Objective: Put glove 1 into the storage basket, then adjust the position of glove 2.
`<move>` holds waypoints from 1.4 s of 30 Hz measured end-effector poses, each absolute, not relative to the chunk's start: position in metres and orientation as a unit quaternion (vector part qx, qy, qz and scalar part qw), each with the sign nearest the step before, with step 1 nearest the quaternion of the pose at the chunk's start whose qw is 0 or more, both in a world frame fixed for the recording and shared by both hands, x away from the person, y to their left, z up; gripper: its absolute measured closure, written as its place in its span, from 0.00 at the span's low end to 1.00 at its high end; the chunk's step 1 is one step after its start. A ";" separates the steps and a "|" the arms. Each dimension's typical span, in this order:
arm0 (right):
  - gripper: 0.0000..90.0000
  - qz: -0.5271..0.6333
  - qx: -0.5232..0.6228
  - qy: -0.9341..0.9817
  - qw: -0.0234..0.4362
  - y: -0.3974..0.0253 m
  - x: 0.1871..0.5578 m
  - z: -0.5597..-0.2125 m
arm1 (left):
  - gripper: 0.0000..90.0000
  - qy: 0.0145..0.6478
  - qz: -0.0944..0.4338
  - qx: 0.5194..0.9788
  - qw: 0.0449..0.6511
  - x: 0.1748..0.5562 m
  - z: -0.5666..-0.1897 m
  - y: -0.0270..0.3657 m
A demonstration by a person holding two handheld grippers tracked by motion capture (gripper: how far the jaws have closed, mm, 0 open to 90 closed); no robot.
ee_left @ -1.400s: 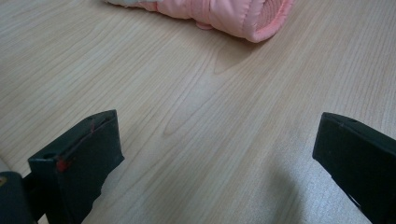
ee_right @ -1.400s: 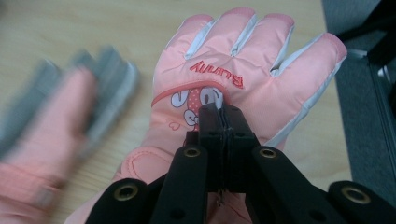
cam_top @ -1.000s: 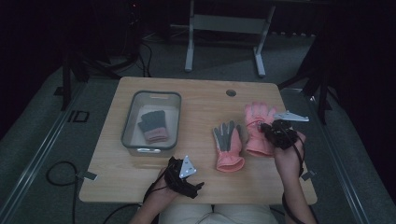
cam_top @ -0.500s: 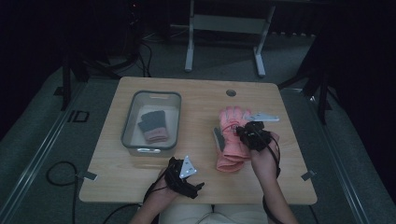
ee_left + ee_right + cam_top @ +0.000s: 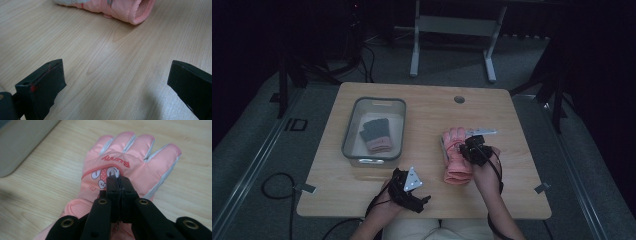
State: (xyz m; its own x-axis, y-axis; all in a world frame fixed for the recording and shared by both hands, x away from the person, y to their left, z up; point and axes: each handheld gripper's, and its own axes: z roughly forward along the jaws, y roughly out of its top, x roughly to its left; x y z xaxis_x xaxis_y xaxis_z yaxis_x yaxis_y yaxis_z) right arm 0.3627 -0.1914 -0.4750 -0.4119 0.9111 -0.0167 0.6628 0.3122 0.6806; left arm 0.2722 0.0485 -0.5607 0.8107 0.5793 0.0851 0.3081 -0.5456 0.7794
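Observation:
A pink glove [image 5: 456, 156] with a cartoon print lies flat right of the table's middle, fingers pointing away from the person. It rests on top of a second glove, of which a grey strip [image 5: 443, 148] shows at its left edge. My right gripper [image 5: 473, 149] is shut on the pink glove's back [image 5: 140, 157], its jaws pressed together at the print [image 5: 119, 180]. My left gripper [image 5: 414, 192] sits low near the front edge, open, its jaws [image 5: 117, 72] wide apart over bare wood. The pink cuff [image 5: 135, 12] lies beyond them.
A clear grey bin [image 5: 349, 135] stands left of the gloves and holds a dark grey glove with a pink cuff [image 5: 375, 134]; its wall [image 5: 20, 145] shows left of the pink glove. A round hole [image 5: 459, 99] marks the table's far side.
My right gripper has carried the pink glove leftward and set it over the grey-palmed glove that lay beside it. The left gripper has stayed where it was.

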 end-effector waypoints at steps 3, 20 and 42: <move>0.97 0.301 0.501 0.786 0.201 -0.189 0.367 -0.480 | 0.01 0.255 0.168 0.865 0.397 0.273 -0.562 0.048; 0.73 0.341 0.476 0.787 0.193 -0.205 0.359 -0.463 | 0.01 0.245 0.181 0.859 0.412 0.274 -0.559 0.050; 0.20 0.411 0.418 0.791 0.177 -0.267 0.345 -0.455 | 0.04 0.262 0.178 0.835 0.449 0.283 -0.520 0.038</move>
